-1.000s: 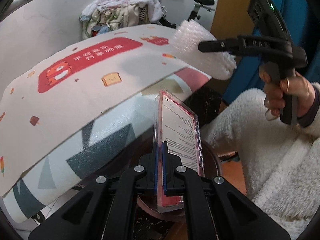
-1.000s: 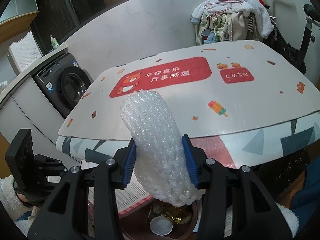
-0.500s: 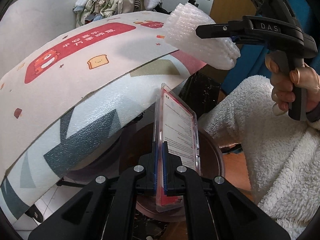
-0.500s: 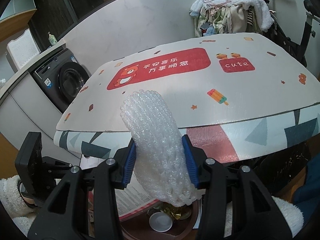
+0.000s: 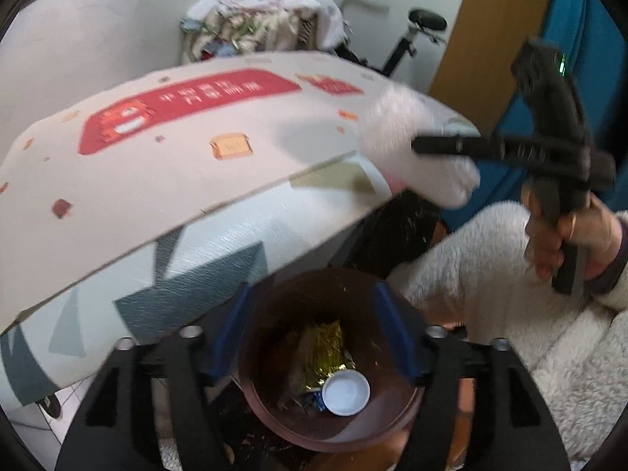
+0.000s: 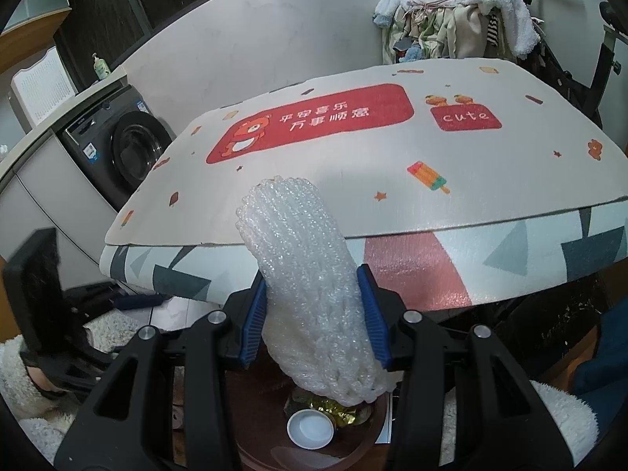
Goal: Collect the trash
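i'm holding left claw (image 5: 314, 333) wide apart, gripping nothing, over brown bin (image 5: 392, 420) | bin is carrying gold wrapper (image 5: 320, 349), white cap (image 5: 345, 394) | right claw (image 6: 312, 320) is clamping bubble wrap (image 6: 306, 286) above bin

Worktop (image 6: 353, 180): covered by a cream mat with a red banner that shows a bear and white characters; a red "cute" patch and an ice-lolly print lie to the right of the banner.
Hanging cloth (image 6: 510, 259): white with grey and red shapes, draped below the worktop's front edge.
Washing machine (image 6: 121, 149): dark front-loader to the left of the worktop, set under a pale counter.
Soap bottle (image 6: 101, 66): upright on that counter, above the washing machine.
Clothes pile (image 6: 451, 19): heaped behind the worktop's far edge.
Exercise bike (image 5: 412, 39): behind the worktop, just right of the clothes pile.
Wooden panel (image 5: 490, 39): right of the bike.
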`<state>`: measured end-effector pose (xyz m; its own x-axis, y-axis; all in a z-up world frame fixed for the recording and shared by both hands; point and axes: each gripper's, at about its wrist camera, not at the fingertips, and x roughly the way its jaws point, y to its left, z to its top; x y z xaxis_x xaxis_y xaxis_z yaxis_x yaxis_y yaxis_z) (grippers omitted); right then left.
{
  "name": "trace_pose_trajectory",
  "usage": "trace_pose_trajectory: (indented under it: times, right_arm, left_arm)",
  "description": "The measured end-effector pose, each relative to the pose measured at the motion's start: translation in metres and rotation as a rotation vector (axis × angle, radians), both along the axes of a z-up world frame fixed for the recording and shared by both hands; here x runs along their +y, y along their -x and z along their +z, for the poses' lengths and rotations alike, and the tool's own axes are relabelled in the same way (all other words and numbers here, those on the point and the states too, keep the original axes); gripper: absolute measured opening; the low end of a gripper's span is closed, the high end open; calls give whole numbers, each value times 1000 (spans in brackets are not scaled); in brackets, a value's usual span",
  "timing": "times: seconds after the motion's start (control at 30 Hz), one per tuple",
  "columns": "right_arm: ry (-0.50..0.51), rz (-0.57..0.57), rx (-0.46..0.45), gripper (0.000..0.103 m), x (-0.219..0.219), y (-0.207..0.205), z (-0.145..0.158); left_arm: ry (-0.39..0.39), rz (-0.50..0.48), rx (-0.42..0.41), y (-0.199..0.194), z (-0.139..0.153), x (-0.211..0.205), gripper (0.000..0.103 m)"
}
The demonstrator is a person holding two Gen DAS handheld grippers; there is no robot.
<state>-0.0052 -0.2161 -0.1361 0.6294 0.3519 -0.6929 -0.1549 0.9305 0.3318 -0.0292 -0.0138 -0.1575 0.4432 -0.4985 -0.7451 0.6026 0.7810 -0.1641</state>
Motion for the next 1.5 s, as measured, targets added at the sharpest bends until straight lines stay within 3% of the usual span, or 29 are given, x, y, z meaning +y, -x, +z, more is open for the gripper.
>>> trace_pose_trajectory:
  times: [0.1, 0.3, 0.67, 1.07, 1.2, 1.3, 1.4, 1.5]
  right_arm:
    - [5, 11, 9, 46, 4, 1, -4]
    - [32, 49, 38, 47, 19, 5, -16]
    - [65, 116, 98, 47, 45, 16, -39]
    - [101, 152, 150, 48, 54, 17, -57]
    - [123, 159, 163, 57, 58, 17, -61]
    - [144, 159, 169, 78, 61, 18, -62]
    - [164, 159, 156, 90, 64, 18, -61]
    - [178, 156, 151, 94, 64, 19, -60]
  left_arm:
    - [12, 51, -43, 5, 11, 9, 88]
    - [42, 190, -100, 11, 25, 30, 96]
    - [82, 361, -115, 15, 27, 57, 97]
    - [48, 389, -103, 11, 20, 54, 97]
    - [42, 404, -102, 11, 19, 55, 97]
    - [40, 408, -103, 11, 20, 56, 97]
    - [34, 411, -105, 11, 20, 55, 97]
    - [28, 411, -103, 11, 19, 54, 97]
